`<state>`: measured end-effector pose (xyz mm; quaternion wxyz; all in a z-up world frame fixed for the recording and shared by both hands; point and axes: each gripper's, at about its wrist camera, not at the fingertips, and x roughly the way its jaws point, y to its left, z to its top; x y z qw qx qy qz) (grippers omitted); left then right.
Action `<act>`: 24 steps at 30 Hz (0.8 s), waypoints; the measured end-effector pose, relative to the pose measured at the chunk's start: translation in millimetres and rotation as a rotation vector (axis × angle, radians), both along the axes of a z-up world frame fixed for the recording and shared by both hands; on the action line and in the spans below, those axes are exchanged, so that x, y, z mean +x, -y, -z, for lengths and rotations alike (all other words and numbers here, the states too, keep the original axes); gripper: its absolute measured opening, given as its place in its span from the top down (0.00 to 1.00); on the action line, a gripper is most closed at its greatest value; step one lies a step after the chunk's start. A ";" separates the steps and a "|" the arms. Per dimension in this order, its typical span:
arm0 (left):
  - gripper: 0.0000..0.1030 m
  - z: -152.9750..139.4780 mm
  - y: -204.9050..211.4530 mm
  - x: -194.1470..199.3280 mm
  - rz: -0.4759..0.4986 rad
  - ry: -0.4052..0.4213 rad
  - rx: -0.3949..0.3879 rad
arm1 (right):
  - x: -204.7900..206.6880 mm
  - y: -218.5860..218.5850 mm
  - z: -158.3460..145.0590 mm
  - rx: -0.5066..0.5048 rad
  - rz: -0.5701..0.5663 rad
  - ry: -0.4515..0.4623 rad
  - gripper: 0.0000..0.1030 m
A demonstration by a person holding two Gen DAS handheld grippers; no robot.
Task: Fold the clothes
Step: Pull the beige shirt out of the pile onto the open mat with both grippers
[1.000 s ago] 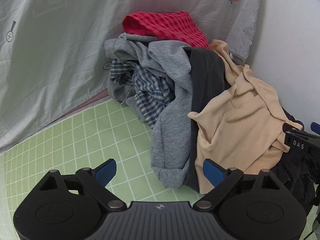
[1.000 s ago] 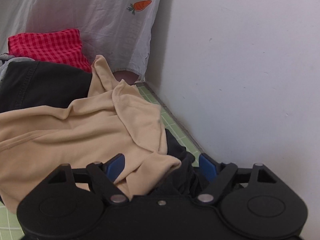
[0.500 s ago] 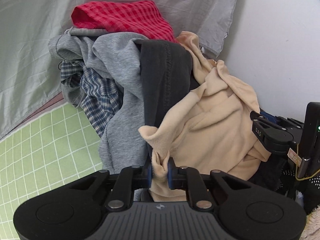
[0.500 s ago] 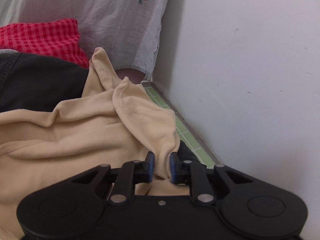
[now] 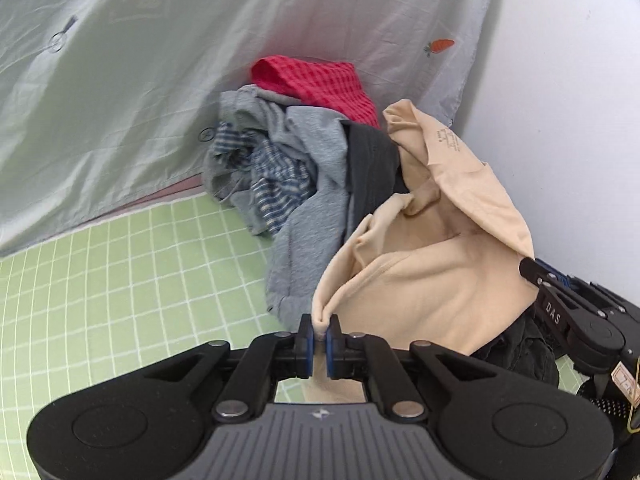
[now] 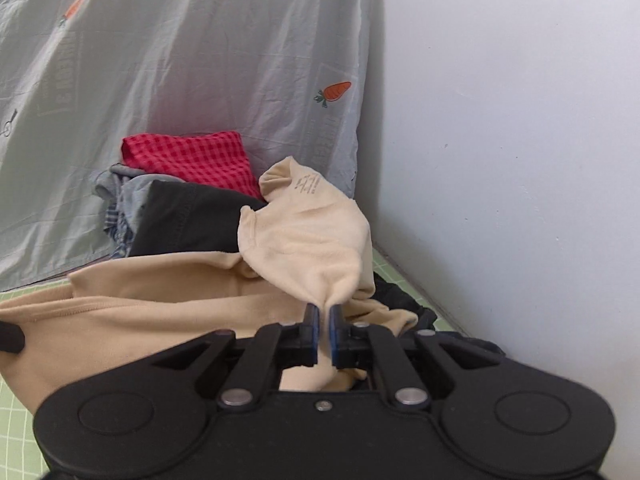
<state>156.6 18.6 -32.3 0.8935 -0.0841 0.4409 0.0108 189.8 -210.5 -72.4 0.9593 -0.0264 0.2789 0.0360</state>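
A beige garment [image 5: 432, 280] [image 6: 304, 248] hangs stretched between both grippers, lifted off a heap of clothes. My left gripper [image 5: 319, 334] is shut on a pinched fold at the garment's left edge. My right gripper [image 6: 324, 322] is shut on a bunched fold of the same beige garment near its printed neck label; that gripper also shows at the right edge of the left wrist view [image 5: 560, 304]. The heap behind holds a red checked piece [image 5: 320, 80] [image 6: 192, 156], a grey garment [image 5: 312, 216], a blue plaid shirt [image 5: 276, 184] and a dark garment [image 5: 372, 168] [image 6: 188, 220].
A pale sheet with carrot prints [image 5: 140, 80] [image 6: 200, 60] hangs behind the heap. A white wall [image 6: 520, 140] stands close on the right. A green checked mat [image 5: 120, 288] covers the surface at the left. A black garment [image 5: 520, 352] lies under the beige one.
Both grippers went from open to shut on folds of the beige garment. They then pulled back and up, lifting the garment away from the heap.
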 end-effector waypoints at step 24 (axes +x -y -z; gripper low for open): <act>0.94 0.0 -272.3 -239.2 -0.416 -0.032 -0.019 | -175.6 -258.8 -3.9 0.203 -0.441 -0.109 0.95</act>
